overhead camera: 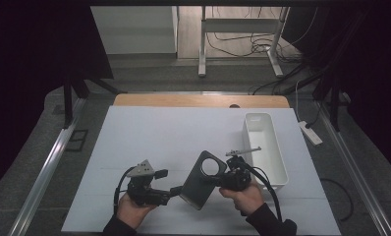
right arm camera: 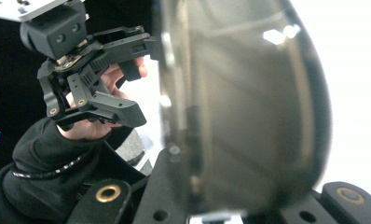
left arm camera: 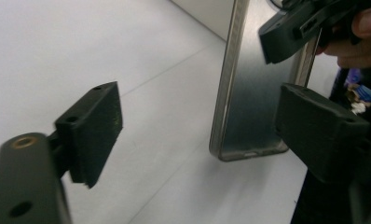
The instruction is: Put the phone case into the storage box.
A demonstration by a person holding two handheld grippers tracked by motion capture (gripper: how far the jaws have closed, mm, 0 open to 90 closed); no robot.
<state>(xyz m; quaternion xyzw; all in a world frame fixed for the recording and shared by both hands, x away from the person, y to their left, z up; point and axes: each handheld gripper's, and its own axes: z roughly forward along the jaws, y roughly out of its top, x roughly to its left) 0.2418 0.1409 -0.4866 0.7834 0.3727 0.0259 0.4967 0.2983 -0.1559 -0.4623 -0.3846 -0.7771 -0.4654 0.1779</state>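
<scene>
A dark phone case [overhead camera: 201,184] with a round camera hole is held tilted above the white mat [overhead camera: 149,137]. My right gripper [overhead camera: 214,180] is shut on its right edge, and in the right gripper view the case [right arm camera: 249,107] looms close over the jaws. My left gripper [overhead camera: 175,191] is open at the case's lower left corner. In the left gripper view the case [left arm camera: 253,93] stands edge-on between the wide-apart jaws, nearer the right-hand one, with my left gripper [left arm camera: 202,135] not touching it. The other hand's gripper [left arm camera: 309,23] shows at the top right.
A long white bin [overhead camera: 262,147] stands on the mat's right side, just beyond my right hand. A wooden table edge [overhead camera: 198,101] runs along the far side. Metal rails border the table left and right.
</scene>
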